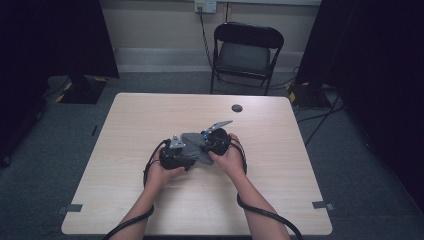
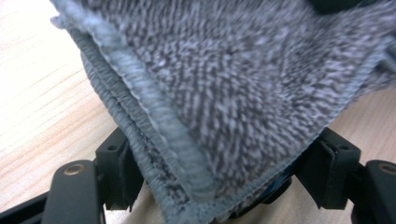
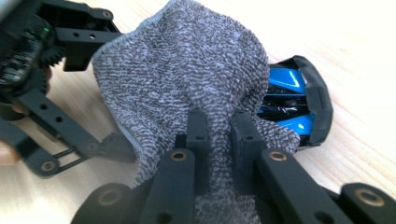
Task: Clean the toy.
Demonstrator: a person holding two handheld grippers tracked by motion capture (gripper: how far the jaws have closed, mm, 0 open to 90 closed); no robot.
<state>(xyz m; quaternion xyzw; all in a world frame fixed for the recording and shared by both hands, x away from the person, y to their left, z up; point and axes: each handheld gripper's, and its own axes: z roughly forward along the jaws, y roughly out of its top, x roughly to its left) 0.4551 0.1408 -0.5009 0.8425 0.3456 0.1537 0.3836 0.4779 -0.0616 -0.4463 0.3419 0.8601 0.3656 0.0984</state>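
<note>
A grey terry cloth (image 1: 192,142) lies bunched at the table's middle, between both hands. In the right gripper view my right gripper (image 3: 219,126) is shut on a fold of the cloth (image 3: 187,70), pinched tight between its two black jaws. Under the cloth's right side lies a blue and black object (image 3: 299,107), partly covered. My left gripper (image 2: 224,172) stands wide, its jaws pressed against either side of the cloth (image 2: 224,84) draped over that object; a blue bit (image 2: 276,186) peeks out below. From the right gripper view the left gripper (image 3: 105,93) sits at the cloth's left edge.
The light wooden table (image 1: 150,115) has a small dark round disc (image 1: 237,108) near its far edge. A black folding chair (image 1: 247,50) stands behind the table. Cables trail from both grippers toward the near edge (image 1: 265,212).
</note>
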